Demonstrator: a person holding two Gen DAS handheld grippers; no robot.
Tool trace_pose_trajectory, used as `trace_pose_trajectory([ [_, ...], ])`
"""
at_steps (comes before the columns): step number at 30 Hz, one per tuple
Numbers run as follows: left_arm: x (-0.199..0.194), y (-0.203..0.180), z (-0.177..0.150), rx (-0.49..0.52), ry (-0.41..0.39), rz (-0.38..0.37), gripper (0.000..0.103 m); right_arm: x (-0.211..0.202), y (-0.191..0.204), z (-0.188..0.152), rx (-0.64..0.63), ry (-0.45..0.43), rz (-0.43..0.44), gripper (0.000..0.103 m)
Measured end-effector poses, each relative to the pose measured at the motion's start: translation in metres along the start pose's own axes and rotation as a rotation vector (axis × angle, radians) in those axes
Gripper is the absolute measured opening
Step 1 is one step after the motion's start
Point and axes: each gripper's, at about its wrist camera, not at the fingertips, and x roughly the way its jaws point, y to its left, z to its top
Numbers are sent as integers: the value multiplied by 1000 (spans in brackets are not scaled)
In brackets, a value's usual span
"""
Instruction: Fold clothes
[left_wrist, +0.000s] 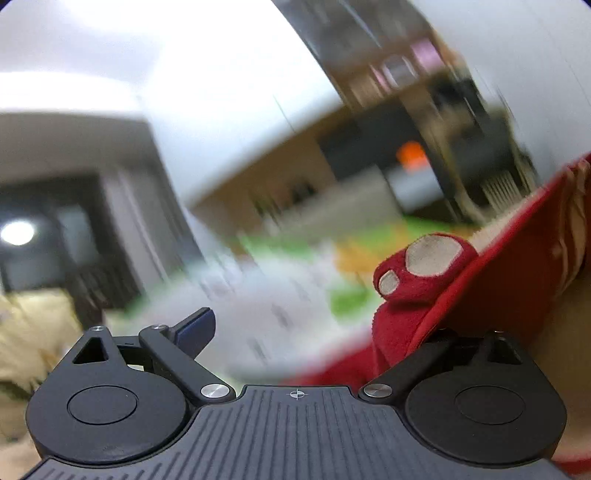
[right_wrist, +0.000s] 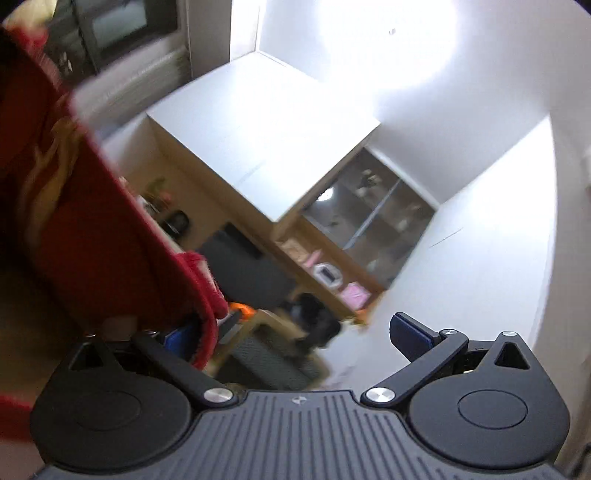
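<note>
Left gripper's (left_wrist: 306, 325) right finger hidden behind red garment (left_wrist: 413, 295). Right gripper's (right_wrist: 295, 332) left finger partly covered likewise. Background room motion-blurred.

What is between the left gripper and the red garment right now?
Nothing visible. The red garment already drapes over the right-hand side of the left gripper, whose jaws stand wide apart. Whether that hidden finger touches the cloth cannot be told.

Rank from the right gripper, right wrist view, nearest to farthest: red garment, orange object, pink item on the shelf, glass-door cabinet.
From the right gripper:
1. red garment, draped over its left finger.
2. orange object, low, just beyond the garment's edge.
3. pink item on the wooden shelf, centre right.
4. glass-door cabinet, above the shelf at the wall.
</note>
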Motion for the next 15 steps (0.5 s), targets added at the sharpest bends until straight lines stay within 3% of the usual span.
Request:
trace_pose_trajectory([
  [1,-4,5,7,-8,-32,31,100,-11,-10,-2,22,16,41,103],
  [3,-19,18,16,-26,-52,25,100,-36,-17,-15,19,55,104,103],
  [7,-69,34,-4,-16,5,-92,102,-86,-4,-58,-55,175,218,103],
  [11,-116,18,-57,100,156,-233,103,-123,1,-92,-12,355,497,103],
  [13,-123,9,-82,127,272,-338,102,-129,-8,-95,59,399,625,103],
  [15,-126,12,-94,97,375,-494,102,-128,-25,-89,148,403,688,103],
])
